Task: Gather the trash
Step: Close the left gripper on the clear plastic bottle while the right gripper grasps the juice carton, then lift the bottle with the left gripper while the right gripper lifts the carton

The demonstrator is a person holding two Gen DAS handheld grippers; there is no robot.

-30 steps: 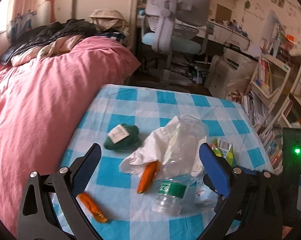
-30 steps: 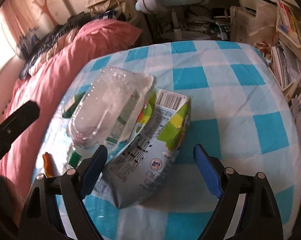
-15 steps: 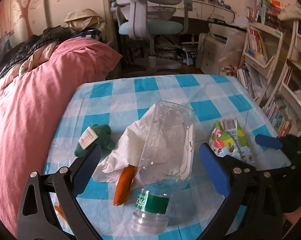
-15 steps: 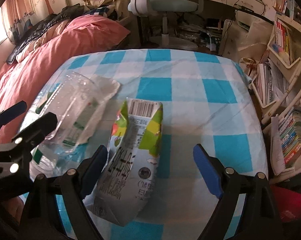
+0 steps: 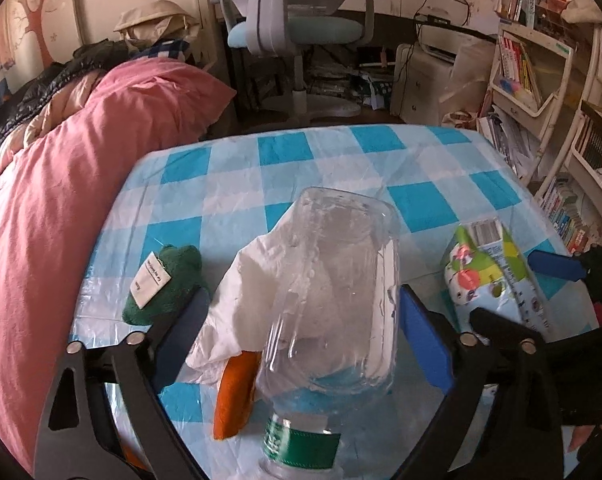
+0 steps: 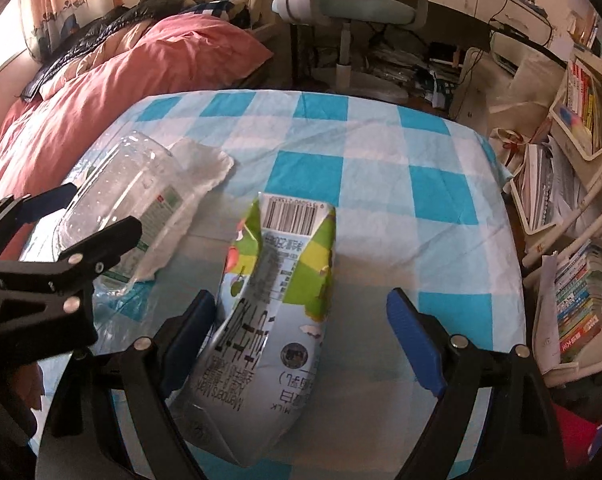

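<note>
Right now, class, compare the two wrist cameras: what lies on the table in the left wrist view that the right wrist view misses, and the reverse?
Only the left wrist view shows the green cloth with its white tag and the orange piece beside the bottle's neck. Only the right wrist view shows the carton's whole length, barcode to lower end. Both show the clear plastic bottle, the white tissue under it and the checked tablecloth.

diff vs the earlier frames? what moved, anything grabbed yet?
Left gripper came down around the clear bottle, jaws now closing, pads not yet pressing. Right gripper settled astride the milk carton, open. Nothing grabbed. Trash unmoved on the checked cloth.
</note>
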